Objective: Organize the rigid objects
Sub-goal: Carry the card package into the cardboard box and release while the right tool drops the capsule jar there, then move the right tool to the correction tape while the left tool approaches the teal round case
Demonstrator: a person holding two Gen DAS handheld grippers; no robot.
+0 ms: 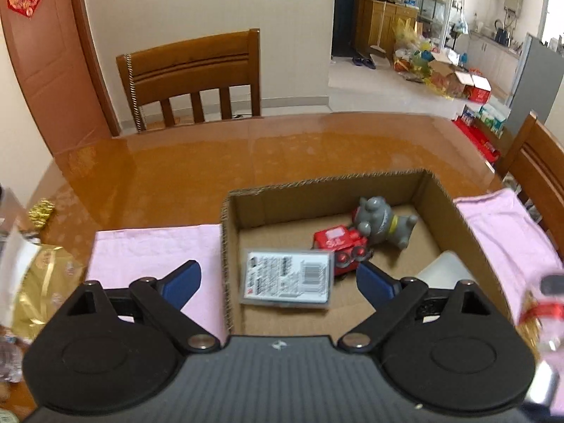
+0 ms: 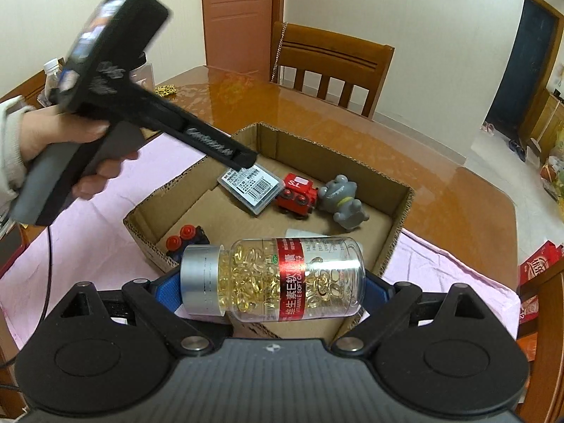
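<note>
An open cardboard box (image 1: 437, 211) (image 2: 402, 208) sits on the table. In it lie a clear plastic case (image 1: 286, 283) (image 2: 251, 184), a red toy train (image 1: 340, 245) (image 2: 295, 195), a grey rubber animal (image 1: 382, 222) (image 2: 343, 201) and a dark toy with red knobs (image 2: 187, 238). My left gripper (image 1: 278, 282) (image 2: 243, 160) is open over the box's left part, with the case below it. My right gripper (image 2: 271, 282) is shut on a clear capsule bottle (image 2: 271, 280), held sideways above the box's near edge; it shows blurred at the left wrist view's right edge (image 1: 544, 313).
Pink cloths (image 1: 155, 250) (image 1: 507, 232) lie on both sides of the box on the glossy brown table (image 1: 246, 155). Wooden chairs (image 1: 190, 77) (image 2: 331, 67) stand at the far side. Gold packaging (image 1: 38, 282) and a water bottle (image 2: 53, 70) are at the left.
</note>
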